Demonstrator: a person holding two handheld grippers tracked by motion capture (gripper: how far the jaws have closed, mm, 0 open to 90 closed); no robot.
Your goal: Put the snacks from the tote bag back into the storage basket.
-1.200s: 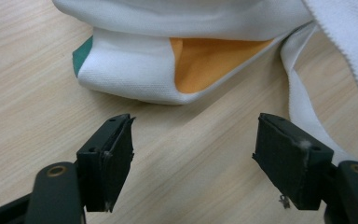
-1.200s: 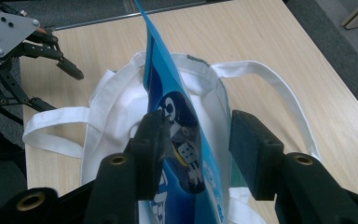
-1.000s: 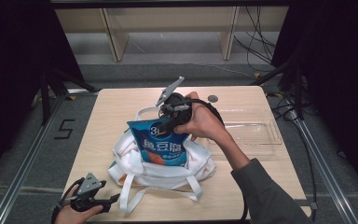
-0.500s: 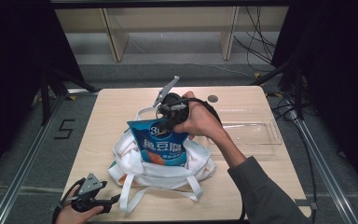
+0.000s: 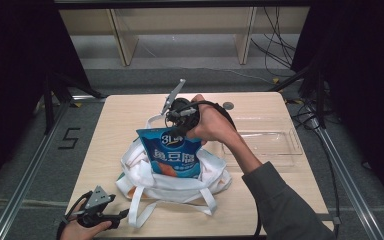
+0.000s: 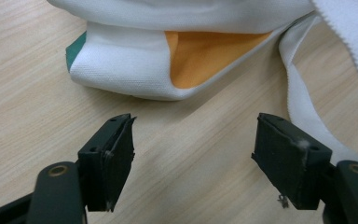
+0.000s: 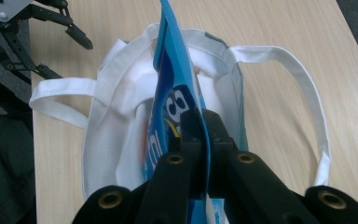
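Here, the right gripper (image 7: 201, 122) clamps a blue pouch (image 5: 174, 156) upright in a white tote bag (image 5: 145, 177) mid-desk; the left gripper (image 6: 193, 156) hangs released near the desk's front-left corner.

1. My left gripper (image 6: 193, 158) hovers low over the wooden table (image 6: 32, 93), its two black jaws spread wide with bare wood between them.
2. Just beyond the jaws lies a white cloth bag (image 6: 121, 70), its folded corner showing orange lining (image 6: 200, 58) and a green edge.
3. A white strap (image 6: 303, 102) runs past my right-hand jaw.
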